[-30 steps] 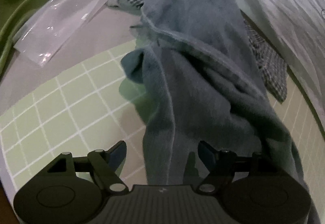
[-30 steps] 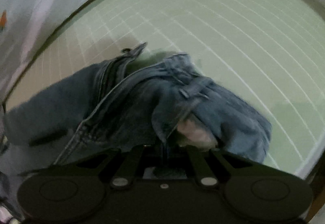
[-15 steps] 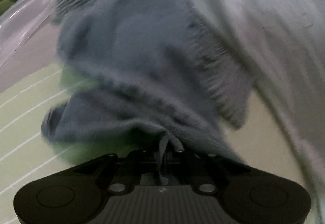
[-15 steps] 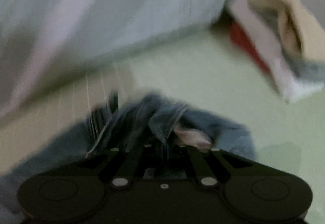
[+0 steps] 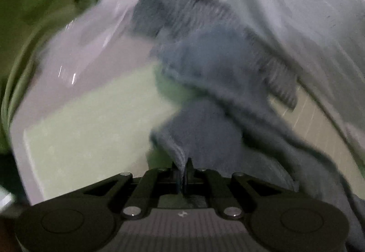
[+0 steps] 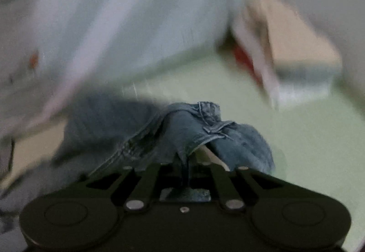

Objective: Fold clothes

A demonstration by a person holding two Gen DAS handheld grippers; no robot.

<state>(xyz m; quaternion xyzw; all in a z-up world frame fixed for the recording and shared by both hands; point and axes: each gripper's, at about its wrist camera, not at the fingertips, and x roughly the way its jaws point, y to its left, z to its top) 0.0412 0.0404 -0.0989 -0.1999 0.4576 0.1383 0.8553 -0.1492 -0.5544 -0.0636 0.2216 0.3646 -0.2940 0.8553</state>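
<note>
Blue denim jeans (image 5: 212,64) hang from my left gripper (image 5: 182,167), which is shut on a hem edge of the fabric. The same jeans (image 6: 196,133) show in the right wrist view, where my right gripper (image 6: 184,160) is shut on the waistband near a belt loop. The jeans are lifted off the pale green grid mat (image 5: 91,119). A checked garment (image 5: 278,76) lies behind the jeans, partly hidden. Both views are motion-blurred.
A clear plastic bag (image 5: 86,51) and green cloth (image 5: 34,1) lie at the left. A white sheet (image 6: 114,23) runs along the back. A stack of folded clothes (image 6: 296,64) with something red sits at the right on the mat (image 6: 308,149).
My left gripper closed on the jeans' edge and lifted it. Both grippers rose and swung with the jeans, and the views tilted toward the white sheet.
</note>
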